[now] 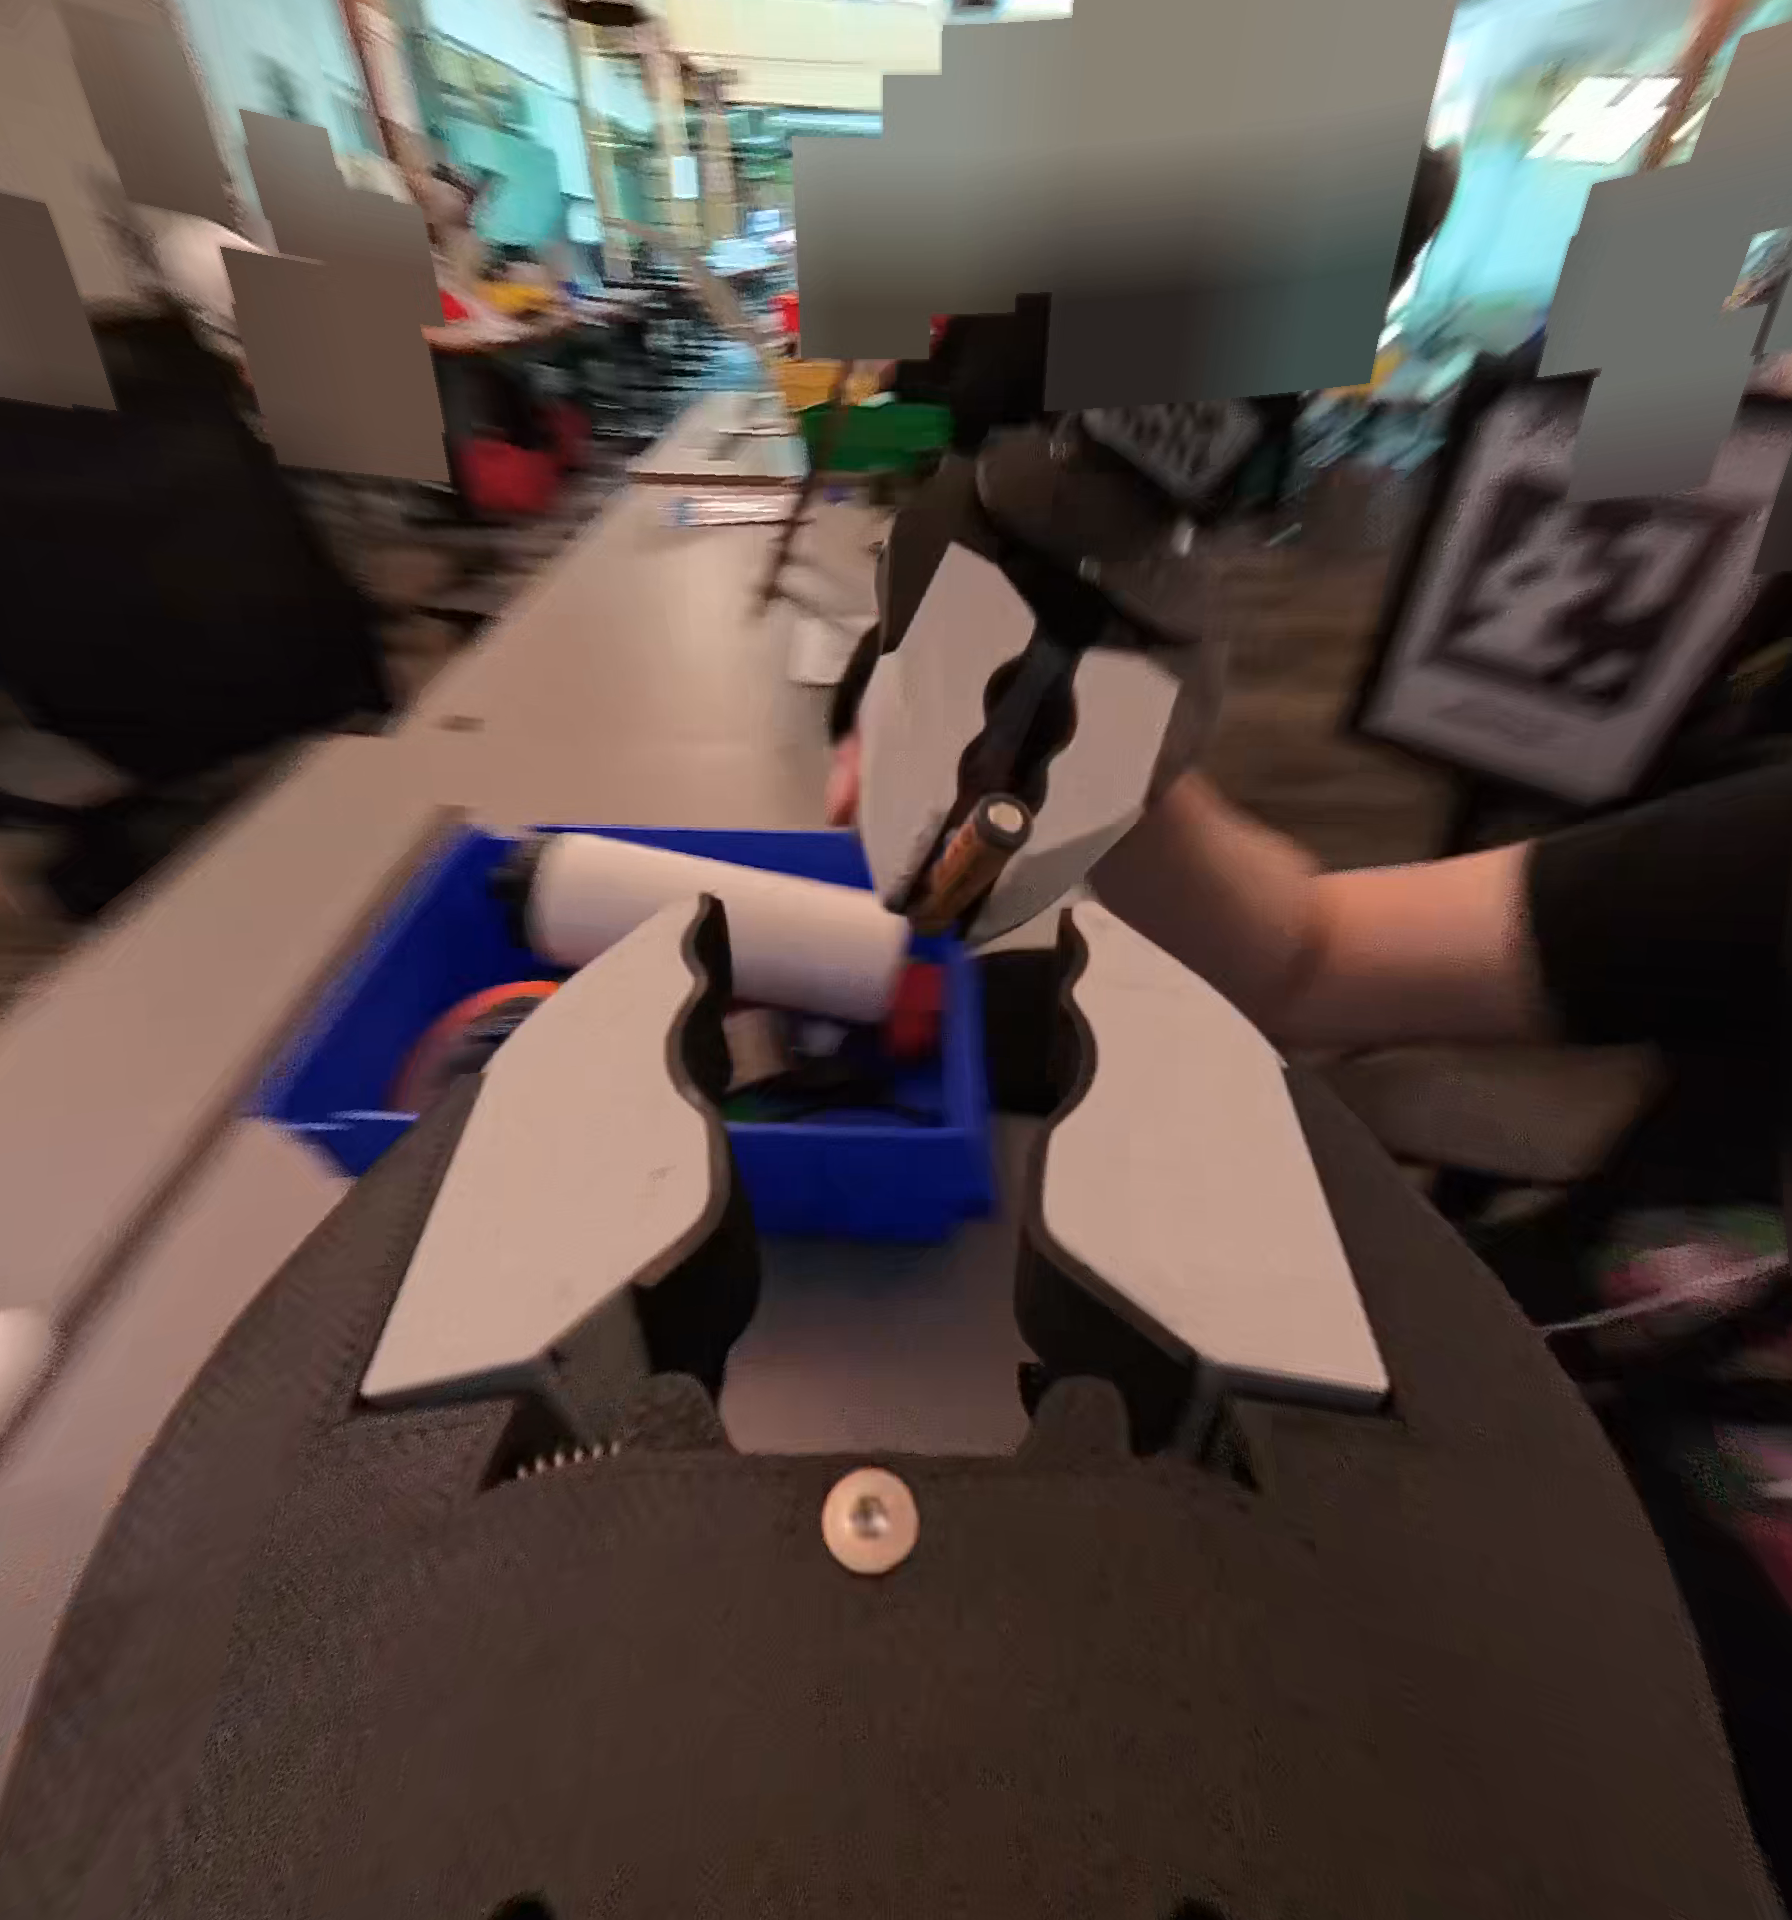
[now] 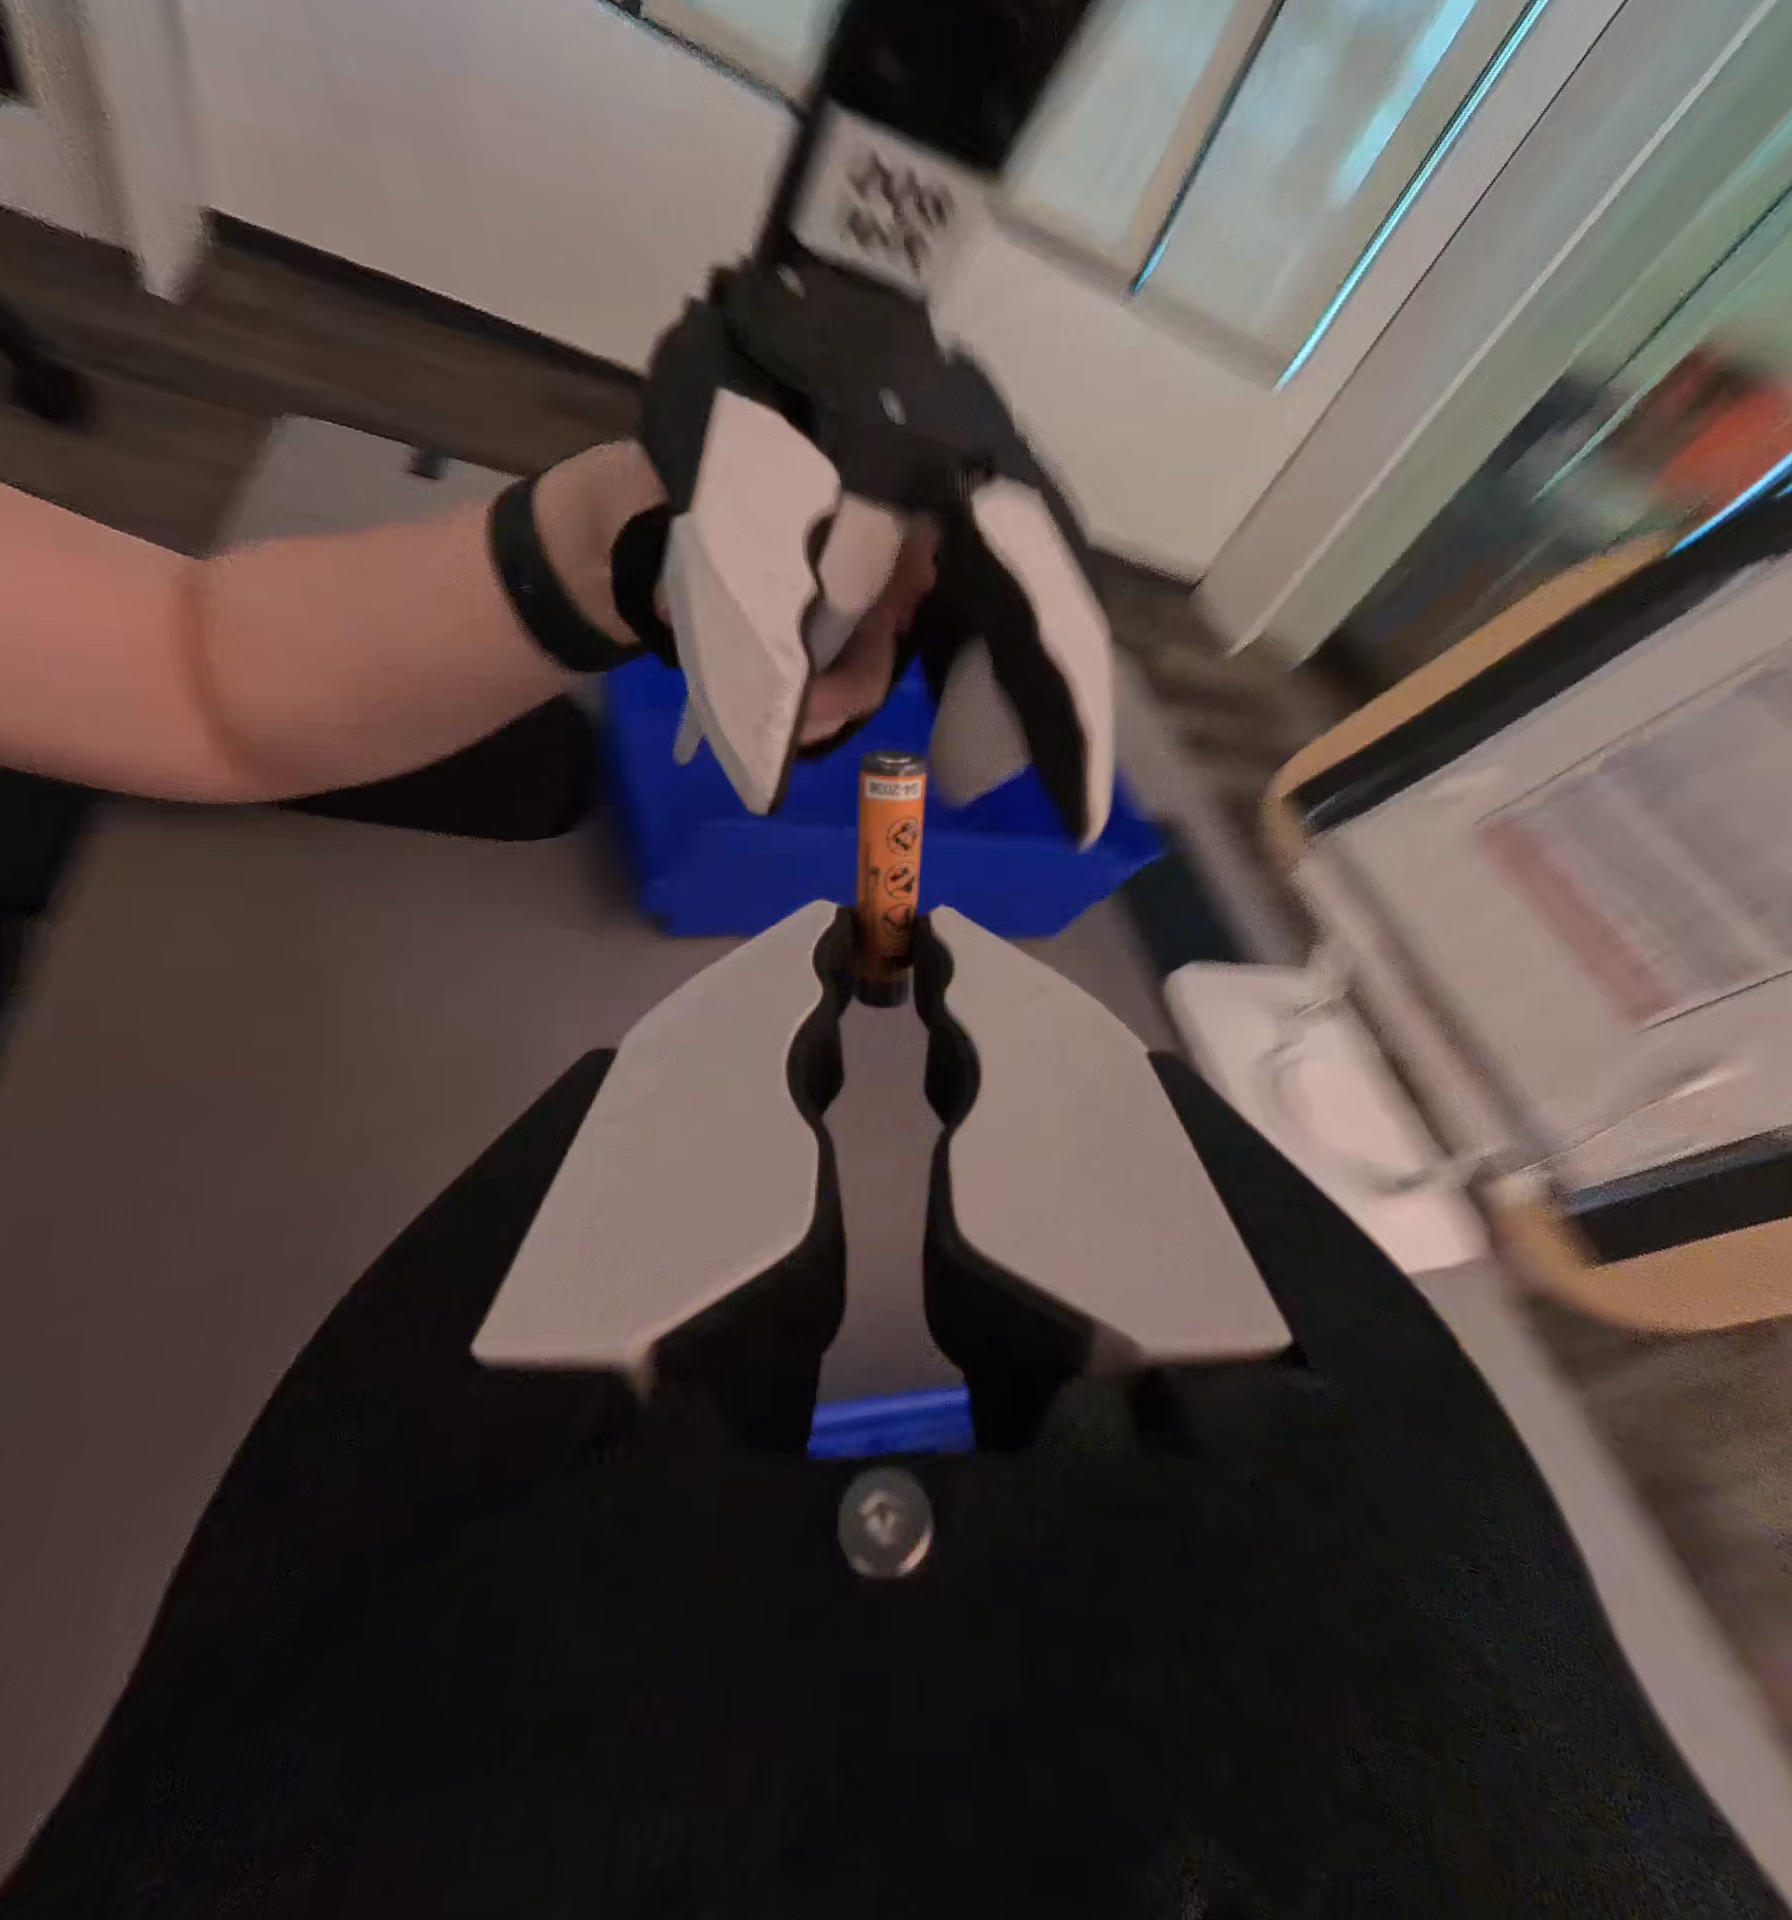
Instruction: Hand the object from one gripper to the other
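Note:
An orange battery with a silver end stands upright in my right gripper, which is shut on its lower part. In the left wrist view the battery sticks out of the right gripper just beyond my left gripper. My left gripper is open and empty. In the right wrist view the left gripper hangs open just above the battery's top end, one finger on each side of it, not touching it.
A blue bin sits on the grey table below both grippers, also in the right wrist view. It holds a white roller, a tape roll and other items. A white object lies at the table's right side.

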Motion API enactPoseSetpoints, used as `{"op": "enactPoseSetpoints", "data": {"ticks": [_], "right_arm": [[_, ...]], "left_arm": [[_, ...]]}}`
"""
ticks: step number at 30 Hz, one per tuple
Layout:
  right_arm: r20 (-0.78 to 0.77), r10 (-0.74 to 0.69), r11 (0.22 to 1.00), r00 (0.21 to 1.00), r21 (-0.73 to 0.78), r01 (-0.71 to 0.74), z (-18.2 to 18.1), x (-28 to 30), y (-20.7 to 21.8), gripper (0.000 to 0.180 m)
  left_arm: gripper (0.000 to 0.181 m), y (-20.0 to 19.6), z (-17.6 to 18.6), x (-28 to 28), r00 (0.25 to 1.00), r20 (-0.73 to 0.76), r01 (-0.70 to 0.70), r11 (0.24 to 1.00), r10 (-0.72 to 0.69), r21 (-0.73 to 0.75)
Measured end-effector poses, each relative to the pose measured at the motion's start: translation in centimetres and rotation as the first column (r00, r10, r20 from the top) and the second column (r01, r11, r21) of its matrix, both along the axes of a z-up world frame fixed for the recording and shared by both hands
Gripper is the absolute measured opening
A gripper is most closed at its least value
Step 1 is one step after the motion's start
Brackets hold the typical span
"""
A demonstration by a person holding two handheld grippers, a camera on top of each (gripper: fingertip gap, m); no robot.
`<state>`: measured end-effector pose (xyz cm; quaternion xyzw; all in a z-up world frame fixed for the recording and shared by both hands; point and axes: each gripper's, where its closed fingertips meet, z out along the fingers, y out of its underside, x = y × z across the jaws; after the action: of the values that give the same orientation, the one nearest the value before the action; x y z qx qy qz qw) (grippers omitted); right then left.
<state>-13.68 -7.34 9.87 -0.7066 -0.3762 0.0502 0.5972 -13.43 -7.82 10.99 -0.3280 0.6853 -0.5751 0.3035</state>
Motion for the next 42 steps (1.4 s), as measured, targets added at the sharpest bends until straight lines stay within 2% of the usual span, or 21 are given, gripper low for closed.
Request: {"op": "enactPoseSetpoints", "data": {"ticks": [1,3,6,8,10,12,14,21,25,28,31,33,36,38,39,40,42], "right_arm": [[-0.057,0.025,0.994,0.998,-0.107,-0.031,-0.6,0.3,-0.5,0.011],[-0.161,0.059,0.958,0.985,-0.27,-0.101,-1.5,0.8,-1.6,0.011],[-0.207,0.084,0.876,0.975,-0.451,-0.171,-3.5,1.7,-3.3,0.012],[-0.157,0.094,0.817,0.983,-0.552,-0.166,-5.7,2.4,-4.5,0.012],[-0.131,0.095,0.769,0.987,-0.62,-0.157,-7.1,2.7,-5.2,0.012],[-0.136,0.086,0.736,0.987,-0.659,-0.155,-7.7,2.7,-5.2,0.012],[-0.137,0.086,0.71,0.987,-0.687,-0.157,-8.2,2.6,-5.4,0.012],[-0.2,0.072,0.594,0.977,-0.778,-0.203,-9.5,1.7,-5.8,0.012],[-0.195,0.038,0.532,0.98,-0.826,-0.185,-10.7,1.6,-5.5,0.011],[-0.181,0.027,0.508,0.983,-0.845,-0.17,-11.4,1.7,-5.5,0.012],[-0.166,0.01,0.533,0.986,-0.833,-0.146,-11.3,2.3,-4.9,0.012],[-0.175,-0.017,0.602,0.984,-0.788,-0.13,-10.3,3.0,-4.1,0.014],[-0.199,-0.038,0.782,0.979,-0.616,-0.095,-6.8,4.2,-2.5,0.032],[-0.191,-0.014,0.93,0.982,-0.363,-0.057,-3.2,4.8,-1.4,0.047],[-0.184,0.009,0.98,0.983,-0.196,-0.046,-0.9,4.8,-1.1,0.055],[-0.178,0.027,0.999,0.984,-0.018,-0.031,1.4,4.8,-1.1,0.062],[-0.18,0.04,0.945,0.983,0.327,0.021,5.8,5.0,-2.1,0.063]], "left_arm": [[0.061,0.0,0.0,-0.1,0.998,0.06,-0.037,0.994,0.031,0.104],[0.061,-0.6,-0.2,-0.4,0.985,0.167,-0.097,0.955,0.05,0.28],[0.036,-1.8,-0.8,-0.5,0.945,0.325,-0.201,0.856,0.041,0.477],[0.028,-2.3,-1.6,0.0,0.94,0.34,-0.232,0.805,0.041,0.547],[0.03,-3.3,-2.9,0.1,0.957,0.289,-0.173,0.795,-0.004,0.582],[0.03,-4.1,-4.8,0.3,0.977,0.21,-0.105,0.774,-0.036,0.624],[0.038,-3.9,-6.4,1.1,0.989,0.149,-0.102,0.737,0.001,0.668],[0.038,-4.1,-9.5,2.8,0.99,0.143,-0.119,0.6,0.008,0.791],[0.019,-4.5,-11.0,3.0,0.991,0.129,-0.094,0.531,-0.029,0.842],[0.015,-4.3,-12.1,3.1,0.996,0.083,-0.061,0.499,-0.021,0.864],[0.01,-3.8,-12.6,3.4,0.999,0.051,-0.053,0.492,0.017,0.869],[0.01,-3.0,-11.7,4.0,0.994,0.075,-0.104,0.523,0.077,0.846],[0.01,-2.2,-8.8,4.6,0.982,0.128,-0.189,0.661,0.141,0.726],[0.01,-1.4,-6.2,4.8,0.964,0.189,-0.265,0.766,0.188,0.586],[0.01,-1.2,-4.7,4.8,0.952,0.22,-0.295,0.822,0.212,0.487],[0.011,-1.2,-3.2,4.7,0.944,0.24,-0.304,0.877,0.226,0.372],[0.01,-1.3,-0.4,4.2,0.939,0.253,-0.268,0.956,0.232,0.116]]}}
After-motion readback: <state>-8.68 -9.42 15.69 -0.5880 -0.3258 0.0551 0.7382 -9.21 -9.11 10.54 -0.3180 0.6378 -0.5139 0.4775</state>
